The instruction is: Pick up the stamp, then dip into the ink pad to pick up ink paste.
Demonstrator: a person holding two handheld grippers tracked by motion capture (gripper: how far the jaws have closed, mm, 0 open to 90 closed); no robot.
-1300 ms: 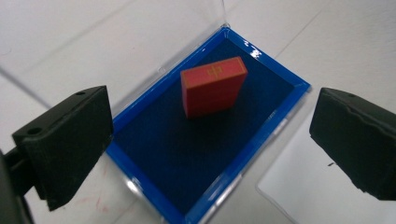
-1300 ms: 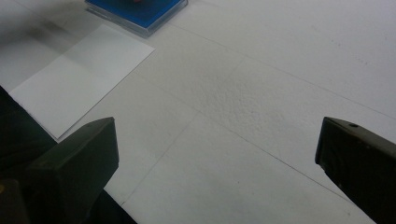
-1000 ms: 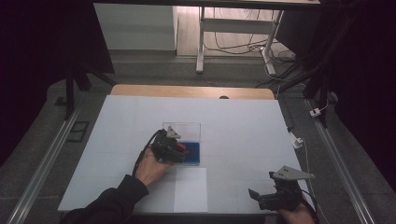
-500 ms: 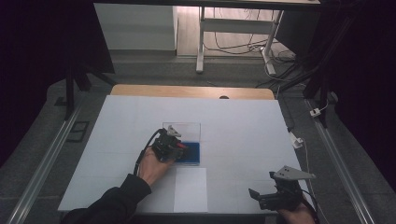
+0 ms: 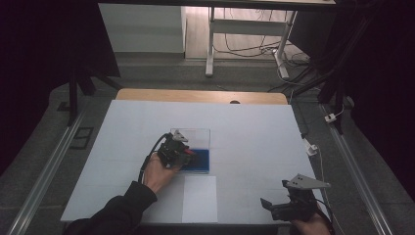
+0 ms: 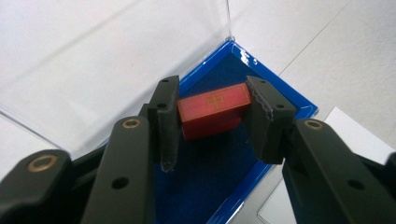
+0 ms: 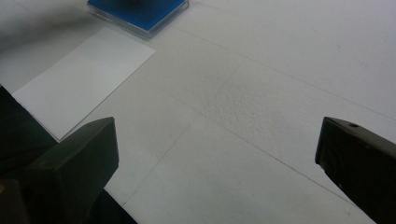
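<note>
Left tongs clamped on a red block, pads pressing both its ends, jaws just closed. Block held low inside a blue-lined case, over the dark blue felt floor, clear lid raised behind. Case seen mid-worktop from above, white sheet just in front. Right tongs spread wide, gripping nothing, well apart near the front right edge.
</note>
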